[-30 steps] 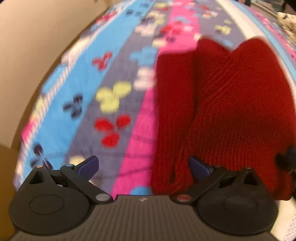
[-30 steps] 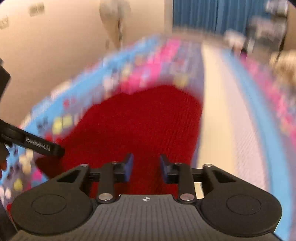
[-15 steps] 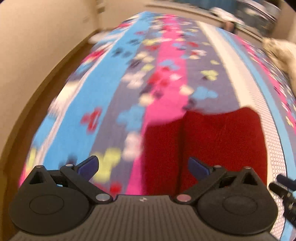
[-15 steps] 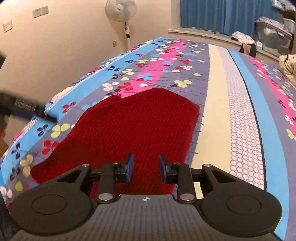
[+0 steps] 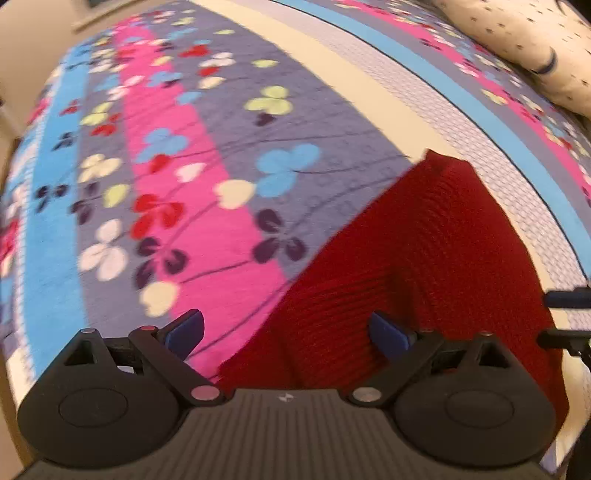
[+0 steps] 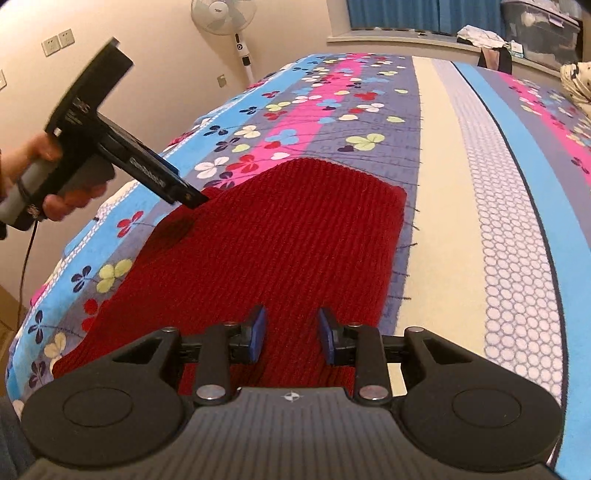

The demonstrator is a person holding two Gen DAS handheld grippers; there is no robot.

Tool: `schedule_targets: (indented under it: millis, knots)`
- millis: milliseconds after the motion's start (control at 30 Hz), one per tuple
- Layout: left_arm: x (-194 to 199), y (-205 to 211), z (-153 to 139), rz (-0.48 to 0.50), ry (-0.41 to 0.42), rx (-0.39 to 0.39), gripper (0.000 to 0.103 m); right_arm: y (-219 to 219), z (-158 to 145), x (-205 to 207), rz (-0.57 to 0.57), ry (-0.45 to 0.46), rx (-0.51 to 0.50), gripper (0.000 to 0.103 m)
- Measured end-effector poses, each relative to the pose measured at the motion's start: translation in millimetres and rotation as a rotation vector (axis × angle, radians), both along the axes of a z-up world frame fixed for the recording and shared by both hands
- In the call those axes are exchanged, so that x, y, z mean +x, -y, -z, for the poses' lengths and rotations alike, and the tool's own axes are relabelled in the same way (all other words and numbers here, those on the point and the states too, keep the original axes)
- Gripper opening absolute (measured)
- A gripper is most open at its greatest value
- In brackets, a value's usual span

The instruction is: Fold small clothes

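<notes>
A red knitted garment (image 6: 280, 236) lies folded flat on the bed's flowered quilt (image 6: 332, 107). My right gripper (image 6: 291, 332) hovers over the garment's near end; its jaws stand a narrow gap apart and are opening, and the pads press on nothing. My left gripper (image 5: 286, 328) is wide open above the garment's (image 5: 424, 258) left edge, one finger over the quilt (image 5: 207, 221) and one over the knit. In the right wrist view a hand holds the left gripper (image 6: 194, 197), tips at the garment's far left corner. The right gripper (image 5: 557, 317) pokes in at the left wrist view's right edge.
A cream patterned pillow (image 5: 517, 40) lies at the bed's far right. A standing fan (image 6: 225, 22) is by the wall beyond the bed. Storage boxes and clothes (image 6: 480, 37) sit near the blue curtain. The bed's left edge drops off beside the wall.
The left gripper has swept along the garment and rolled, so it now looks across the garment's left edge. The right gripper has drawn back a little and its jaws have widened slightly.
</notes>
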State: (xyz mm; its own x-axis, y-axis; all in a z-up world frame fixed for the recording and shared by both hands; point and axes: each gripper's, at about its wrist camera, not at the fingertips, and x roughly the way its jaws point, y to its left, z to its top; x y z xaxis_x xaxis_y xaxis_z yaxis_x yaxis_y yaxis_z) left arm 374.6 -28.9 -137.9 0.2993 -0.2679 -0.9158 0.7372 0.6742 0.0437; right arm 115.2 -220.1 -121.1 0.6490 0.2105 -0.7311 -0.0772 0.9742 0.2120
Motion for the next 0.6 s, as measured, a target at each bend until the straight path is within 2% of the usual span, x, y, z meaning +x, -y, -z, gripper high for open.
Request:
schedule_targets:
  millis: [67, 100, 133, 167, 200, 367, 467, 600]
  knots:
    - [-2.0, 2.8, 4.2, 0.032, -0.003, -0.015, 0.088, 1.0, 1.5, 3.6, -0.001, 0.002, 0.001, 0.035]
    - [-2.7, 3.7, 5.5, 0.049, -0.018, -0.032, 0.058, 1.3, 1.9, 5.3, 0.0, 0.004, 0.0, 0.035]
    - [-2.6, 3.2, 5.0, 0.052, -0.042, -0.062, 0.039, 1.3, 2.3, 6.9, -0.003, 0.007, -0.001, 0.035]
    - [-2.1, 2.7, 3.5, 0.035, -0.034, -0.079, 0.032, 1.3, 2.2, 8.1, -0.004, 0.01, -0.002, 0.035]
    - [-1.5, 0.3, 1.5, 0.026, -0.047, -0.1, 0.02, 1.3, 2.3, 9.1, -0.004, 0.01, -0.003, 0.036]
    - [-4.4, -34.6, -14.4, -0.047, -0.021, -0.169, 0.017, 1.4, 1.0, 8.1, -0.002, 0.017, -0.003, 0.036]
    - [4.8, -64.0, -4.2, -0.154, -0.064, -0.199, 0.017, 1.7, -0.8, 5.0, 0.005, 0.023, 0.003, 0.036]
    - [7.3, -79.5, 12.8, -0.241, -0.087, -0.241, 0.019, 2.8, -2.2, 7.3, 0.03, 0.041, 0.004, 0.036]
